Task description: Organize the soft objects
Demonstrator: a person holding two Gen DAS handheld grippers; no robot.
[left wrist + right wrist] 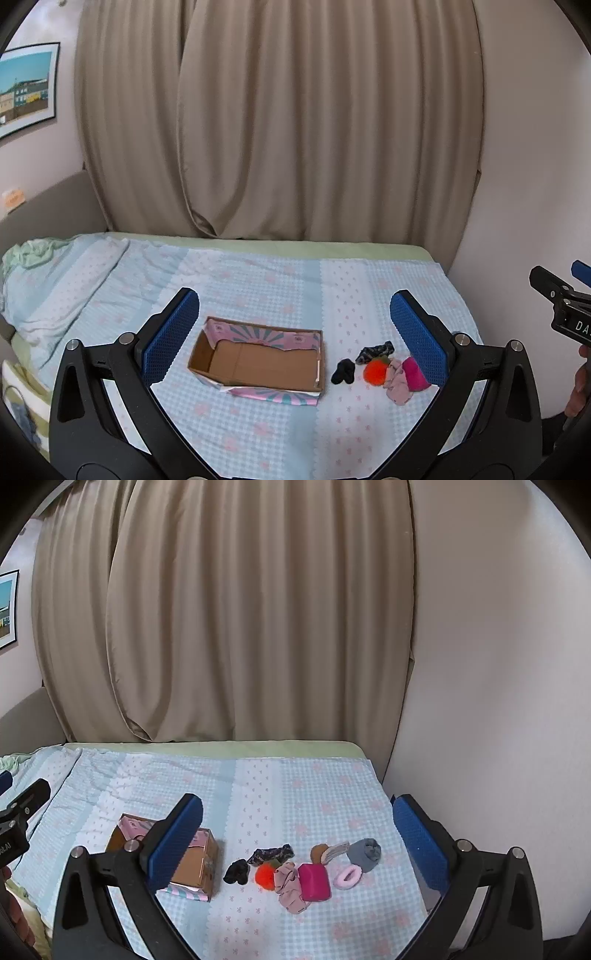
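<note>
An open, empty cardboard box (258, 360) with pink-and-teal wrapping sits on the bed; in the right wrist view the box (199, 864) is partly hidden by the left finger. Right of it lies a cluster of soft objects: a black sock (236, 871), a dark patterned cloth (271, 853), an orange pom-pom (265, 875), a pale pink cloth (290, 888), a magenta block (314, 882), a pink scrunchie (347, 877), a grey sock roll (365, 853) and a brown-and-beige roll (327, 852). My left gripper (293, 339) is open above the box. My right gripper (297, 843) is open above the cluster. Both are empty.
The bed (258, 273) has a light blue checked cover with pink flowers. Beige curtains (277, 122) hang behind it and a white wall (498, 701) bounds its right side. A crumpled green blanket (29, 254) lies far left. A framed picture (26, 88) hangs at left.
</note>
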